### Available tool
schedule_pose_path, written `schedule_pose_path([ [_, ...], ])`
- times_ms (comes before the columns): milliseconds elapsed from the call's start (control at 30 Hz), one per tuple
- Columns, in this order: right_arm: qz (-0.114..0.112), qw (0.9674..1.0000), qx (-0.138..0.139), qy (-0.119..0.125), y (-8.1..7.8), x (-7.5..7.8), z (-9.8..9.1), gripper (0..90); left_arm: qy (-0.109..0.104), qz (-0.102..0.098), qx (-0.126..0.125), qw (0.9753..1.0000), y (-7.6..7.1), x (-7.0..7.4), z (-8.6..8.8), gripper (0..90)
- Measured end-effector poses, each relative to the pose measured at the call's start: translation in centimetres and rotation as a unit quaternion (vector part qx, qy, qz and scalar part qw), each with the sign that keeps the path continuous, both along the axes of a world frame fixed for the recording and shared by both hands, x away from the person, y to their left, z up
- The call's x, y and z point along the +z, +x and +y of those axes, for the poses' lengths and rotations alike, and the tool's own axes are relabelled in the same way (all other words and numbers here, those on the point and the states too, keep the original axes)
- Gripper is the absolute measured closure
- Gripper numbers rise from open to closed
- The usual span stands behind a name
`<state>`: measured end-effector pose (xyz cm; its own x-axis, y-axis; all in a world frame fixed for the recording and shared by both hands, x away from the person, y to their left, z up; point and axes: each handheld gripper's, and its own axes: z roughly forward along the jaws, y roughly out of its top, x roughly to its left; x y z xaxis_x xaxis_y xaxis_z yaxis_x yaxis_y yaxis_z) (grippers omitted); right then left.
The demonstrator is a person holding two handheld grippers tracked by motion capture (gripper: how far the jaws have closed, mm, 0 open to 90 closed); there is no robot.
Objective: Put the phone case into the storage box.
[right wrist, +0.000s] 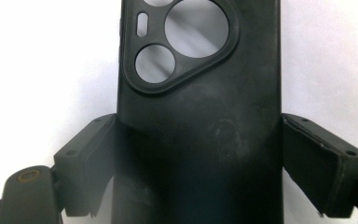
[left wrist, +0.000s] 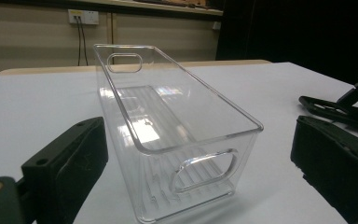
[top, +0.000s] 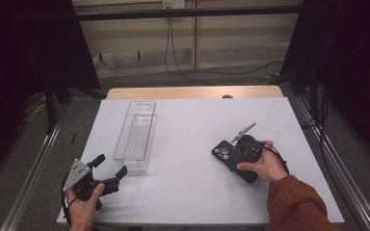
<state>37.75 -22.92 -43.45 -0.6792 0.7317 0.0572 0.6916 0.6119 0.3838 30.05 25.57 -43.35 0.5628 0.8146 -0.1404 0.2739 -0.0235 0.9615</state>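
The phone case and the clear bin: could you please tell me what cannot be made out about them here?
- Phone case: its lower end is cut off by the bottom edge of the right gripper view; in the high view the right gripper covers much of it.
- Bin: its base is cut off by the bottom edge of the left gripper view.

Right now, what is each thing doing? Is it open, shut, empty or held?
Clear plastic bin: upright on the table, empty.
Black phone case: flat on the table, between the right gripper's jaws, which touch its sides.
Right gripper: closed on the phone case.
Left gripper: open, holding nothing.
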Motion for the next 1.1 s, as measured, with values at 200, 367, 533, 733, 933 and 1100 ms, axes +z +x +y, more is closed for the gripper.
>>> schedule_pose_path([
  [200,-0.008,0.9996,-0.01,0.023,-0.4,0.9,-0.6,14.7,0.0,0.0,-0.001,1.0,0.0,0.0,0.0,4.0],
  [367,-0.022,0.9991,-0.019,0.031,-0.7,1.5,-1.1,14.7,0.0,0.001,-0.001,1.0,0.0,0.0,-0.1,4.0],
  [533,-0.042,0.9976,-0.026,0.047,-0.9,2.1,-1.5,14.7,-0.001,0.0,-0.001,1.0,0.0,0.0,-0.1,4.0],
  [733,-0.073,0.9943,-0.024,0.074,-1.3,2.7,-1.8,14.7,0.0,0.001,-0.001,1.0,0.1,0.0,-0.1,4.0],
  [933,-0.105,0.989,-0.025,0.101,-1.8,2.9,-1.9,14.7,-0.002,0.001,0.001,1.0,0.1,0.0,-0.1,3.9],
  [1100,-0.122,0.9849,-0.032,0.118,-2.1,2.6,-2.0,14.6,-0.005,0.003,0.001,1.0,0.1,0.0,-0.2,3.9],
])
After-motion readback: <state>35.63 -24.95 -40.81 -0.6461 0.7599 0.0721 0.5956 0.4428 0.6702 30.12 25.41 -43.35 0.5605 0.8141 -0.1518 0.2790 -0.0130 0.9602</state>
